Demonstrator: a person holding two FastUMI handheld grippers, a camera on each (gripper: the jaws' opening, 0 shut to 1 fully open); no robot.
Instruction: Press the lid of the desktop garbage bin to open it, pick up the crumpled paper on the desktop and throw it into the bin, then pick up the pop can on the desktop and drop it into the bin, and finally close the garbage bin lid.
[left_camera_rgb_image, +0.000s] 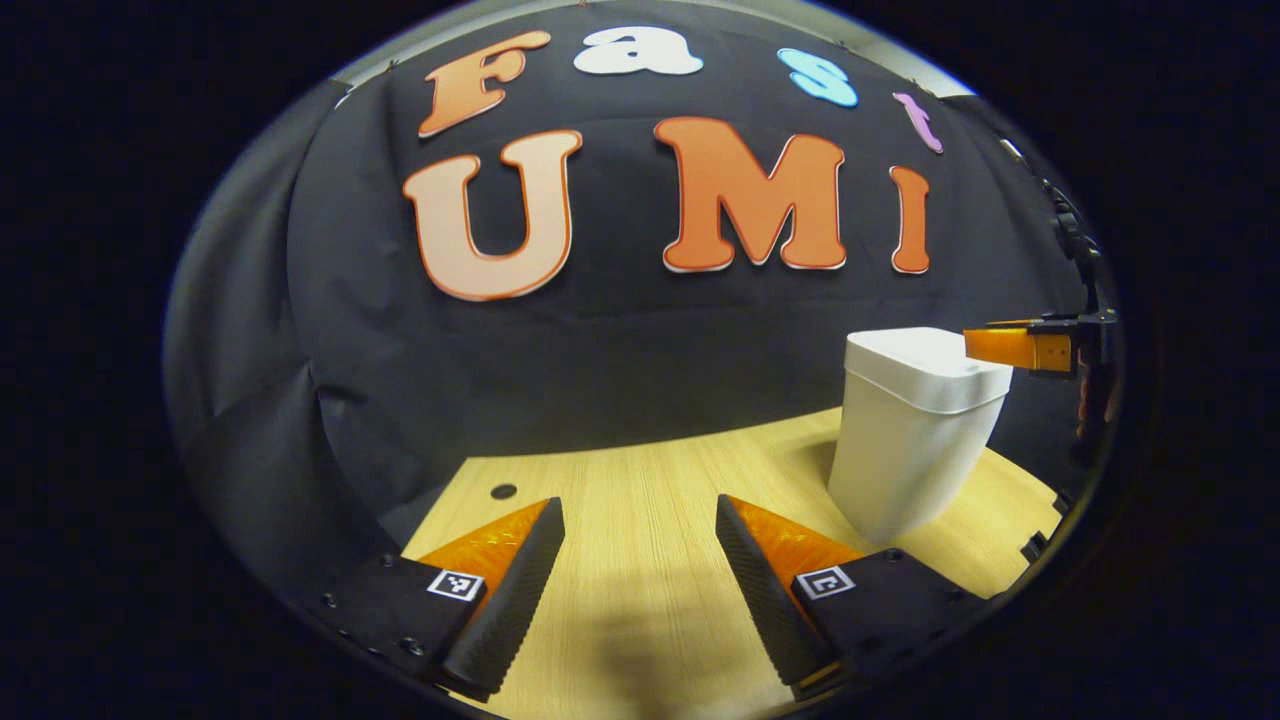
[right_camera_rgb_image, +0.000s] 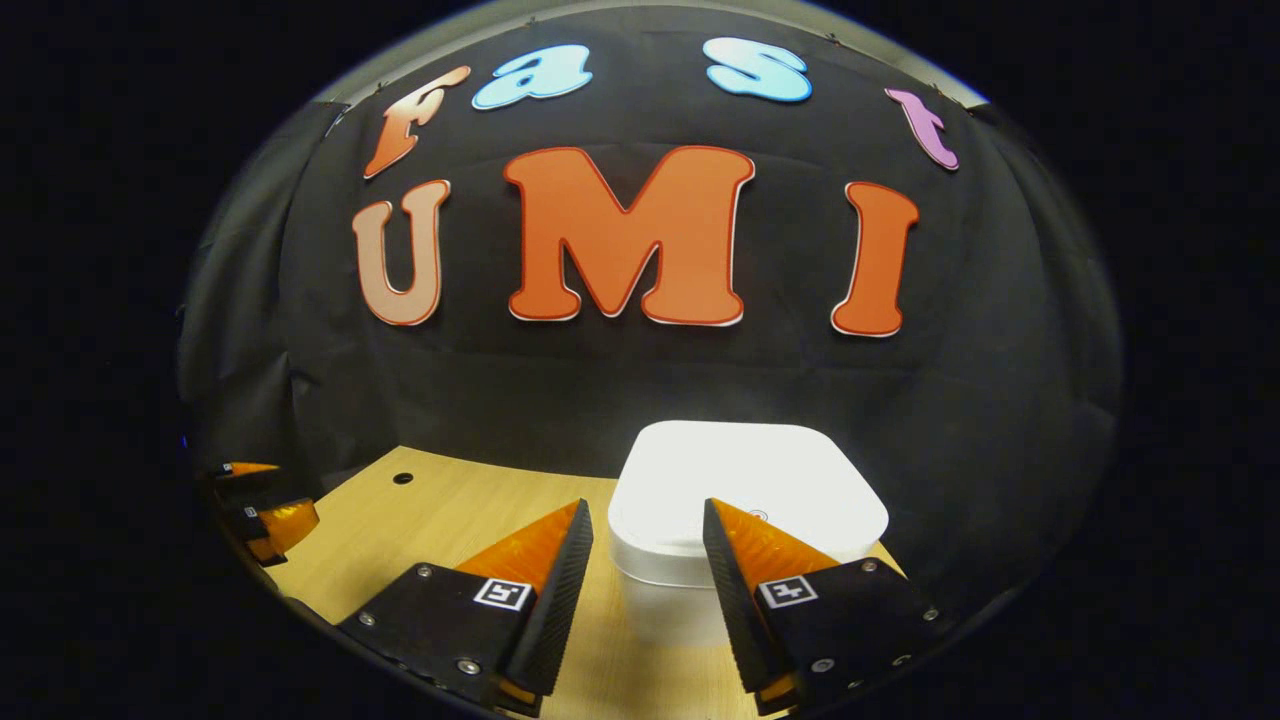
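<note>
Right gripper view had your right claw (right_camera_rgb_image: 645, 560) spread wide with nothing in it, hanging just above the garbage bin (right_camera_rgb_image: 745, 520), whose lid (right_camera_rgb_image: 750, 470) sat flat and closed. Left claw (left_camera_rgb_image: 640, 575) was spread and empty too, low over bare tabletop (left_camera_rgb_image: 640, 480), with the bin off to its right. Honestly that fit two stages: lid waiting for the opening press, or paper and can already inside and lid down again. You couldn't tell which from this
</note>
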